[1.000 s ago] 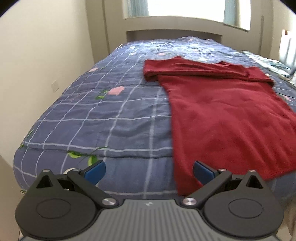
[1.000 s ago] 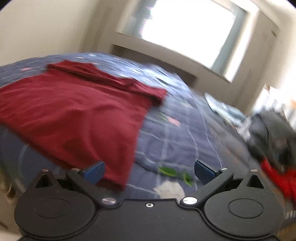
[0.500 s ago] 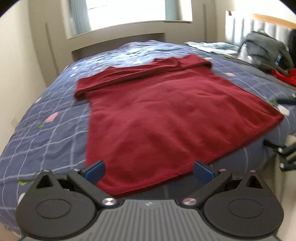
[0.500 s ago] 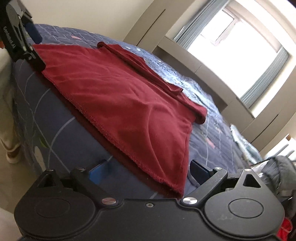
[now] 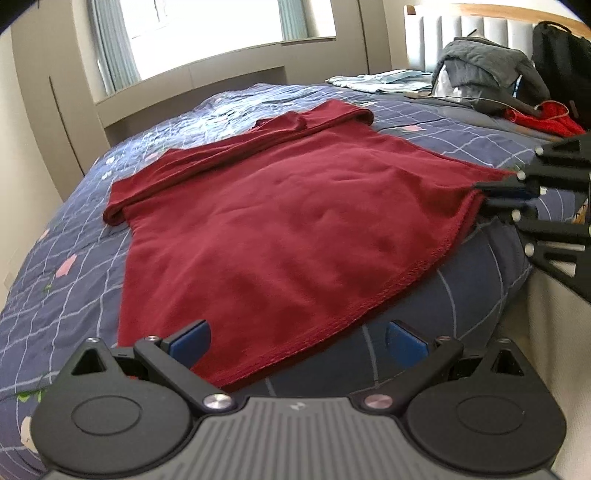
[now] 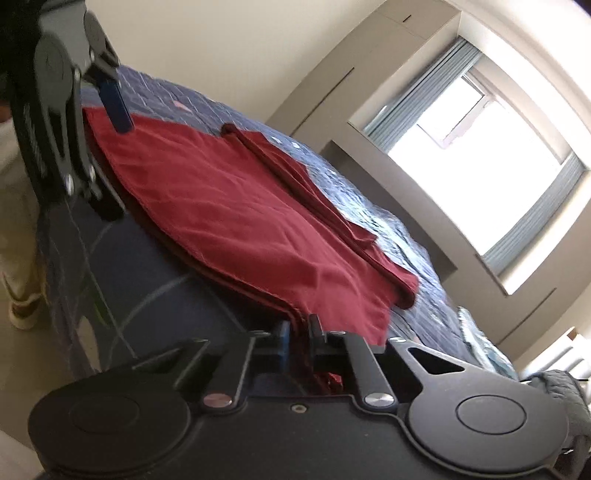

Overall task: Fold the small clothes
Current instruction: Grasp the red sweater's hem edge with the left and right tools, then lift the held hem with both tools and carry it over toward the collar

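Note:
A dark red garment (image 5: pixel 288 221) lies spread flat on the blue checked quilt (image 5: pixel 74 266), its far edge folded over. In the left wrist view my left gripper (image 5: pixel 297 338) is open, and the near hem corner lies between its blue fingers (image 5: pixel 192 338) without being pinched. My right gripper (image 5: pixel 495 192) at the right edge has its jaws closing tight on the other hem corner. The right wrist view shows the right gripper (image 6: pixel 297 328) with its pads pressed on the red hem (image 6: pixel 332 295). There the left gripper (image 6: pixel 110 155) straddles the far corner at the bed's edge.
A grey jacket (image 5: pixel 487 62), a bright red cloth (image 5: pixel 543 118) and a black backpack (image 5: pixel 561 55) are piled by the headboard, with a pale blue cloth (image 5: pixel 380 79) beside them. A window (image 5: pixel 221 22) is beyond the bed. A person's shoe (image 6: pixel 22 310) stands on the floor.
The right gripper has shut on the garment's hem corner, which now lifts slightly. The left gripper has moved in so that the other hem corner sits between its open fingers.

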`<state>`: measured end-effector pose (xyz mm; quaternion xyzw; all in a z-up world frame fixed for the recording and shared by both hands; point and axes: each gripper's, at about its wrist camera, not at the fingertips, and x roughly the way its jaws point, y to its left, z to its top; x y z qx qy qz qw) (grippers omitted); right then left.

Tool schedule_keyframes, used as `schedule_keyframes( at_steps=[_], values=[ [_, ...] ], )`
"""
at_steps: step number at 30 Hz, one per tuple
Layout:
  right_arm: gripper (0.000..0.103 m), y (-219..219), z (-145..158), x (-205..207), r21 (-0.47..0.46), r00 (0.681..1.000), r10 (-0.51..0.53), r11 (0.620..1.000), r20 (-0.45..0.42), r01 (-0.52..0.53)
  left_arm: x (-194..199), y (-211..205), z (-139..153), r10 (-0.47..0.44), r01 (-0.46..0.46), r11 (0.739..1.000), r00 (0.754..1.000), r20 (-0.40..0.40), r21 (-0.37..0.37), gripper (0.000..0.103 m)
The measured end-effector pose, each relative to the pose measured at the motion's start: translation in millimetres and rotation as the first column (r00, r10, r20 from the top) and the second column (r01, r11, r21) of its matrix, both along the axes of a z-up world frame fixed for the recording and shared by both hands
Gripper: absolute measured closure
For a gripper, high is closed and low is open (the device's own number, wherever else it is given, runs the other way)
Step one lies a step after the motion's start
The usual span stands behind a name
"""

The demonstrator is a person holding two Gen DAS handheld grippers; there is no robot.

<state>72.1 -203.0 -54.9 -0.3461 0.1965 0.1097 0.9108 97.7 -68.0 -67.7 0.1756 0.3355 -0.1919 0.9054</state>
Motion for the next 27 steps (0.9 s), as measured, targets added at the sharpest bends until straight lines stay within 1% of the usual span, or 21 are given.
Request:
schedule_keyframes(
  at_steps=[3, 5, 8, 11, 13, 14, 15, 16, 18, 20, 21, 22, 23, 24, 25, 27],
  values=[
    [0.099, -4, 24, 4, 0.125, 1.0, -0.014, 0.992, -0.012, 0.015, -3, -9, -2, -0.015, 0.015, 1.0, 0.999, 0.033, 0.016, 0.0],
    [0.099, -7, 39, 6, 0.181, 1.0, -0.022, 0.983, -0.004, 0.023, -4, -18, -4, -0.015, 0.011, 0.999, 0.998, 0.067, 0.048, 0.0],
    [0.099, -10, 61, 7, 0.237, 1.0, -0.027, 0.971, 0.01, 0.024, -5, -26, -6, -0.017, 0.008, 0.997, 0.993, 0.119, 0.077, 0.001],
    [0.099, -13, 76, 6, 0.264, 1.0, -0.024, 0.964, 0.02, 0.018, -5, -28, -5, -0.016, 0.002, 0.997, 0.986, 0.163, 0.082, 0.007],
    [0.099, -13, 80, 2, 0.264, 0.999, -0.022, 0.964, 0.026, 0.014, -7, -26, -4, -0.007, -0.018, 0.993, 0.978, 0.209, 0.114, 0.02],
    [0.099, -13, 81, 1, 0.264, 0.999, -0.022, 0.964, 0.027, 0.014, -6, -25, -4, -0.001, -0.031, 0.99, 0.974, 0.228, 0.136, 0.024],
    [0.099, -13, 81, -1, 0.265, 0.999, -0.022, 0.964, 0.027, 0.014, -6, -22, -4, 0.006, -0.047, 0.986, 0.969, 0.247, 0.161, 0.03],
    [0.099, -14, 81, -1, 0.267, 0.999, -0.022, 0.964, 0.025, 0.014, -5, -19, -5, 0.012, -0.062, 0.981, 0.966, 0.26, 0.182, 0.037],
    [0.099, -15, 81, -2, 0.269, 1.0, -0.023, 0.963, 0.019, 0.017, 1, -9, -6, 0.026, -0.086, 0.973, 0.963, 0.268, 0.216, 0.046],
    [0.099, -15, 79, -4, 0.261, 1.0, -0.025, 0.965, 0.016, 0.02, 5, 1, -8, 0.039, -0.107, 0.963, 0.963, 0.265, 0.249, 0.049],
    [0.099, -14, 76, -5, 0.251, 1.0, -0.026, 0.968, 0.013, 0.022, 7, 6, -10, 0.045, -0.117, 0.957, 0.964, 0.263, 0.267, 0.055],
    [0.099, -14, 73, -6, 0.242, 1.0, -0.025, 0.97, 0.008, 0.022, 9, 11, -12, 0.047, -0.122, 0.951, 0.965, 0.258, 0.284, 0.062],
    [0.099, -12, 70, -5, 0.231, 1.0, -0.022, 0.973, 0.003, 0.021, 11, 15, -13, 0.044, -0.12, 0.948, 0.967, 0.251, 0.294, 0.066],
    [0.099, -11, 66, -6, 0.217, 1.0, -0.02, 0.976, 0.001, 0.019, 13, 19, -14, 0.04, -0.11, 0.949, 0.971, 0.234, 0.296, 0.076],
    [0.099, -9, 62, -6, 0.201, 1.0, -0.02, 0.979, -0.002, 0.02, 15, 21, -13, 0.035, -0.097, 0.953, 0.976, 0.214, 0.287, 0.088],
    [0.099, -7, 52, -7, 0.168, 1.0, -0.02, 0.986, -0.016, 0.023, 16, 26, -9, 0.022, -0.071, 0.961, 0.983, 0.183, 0.266, 0.094]
  ],
)
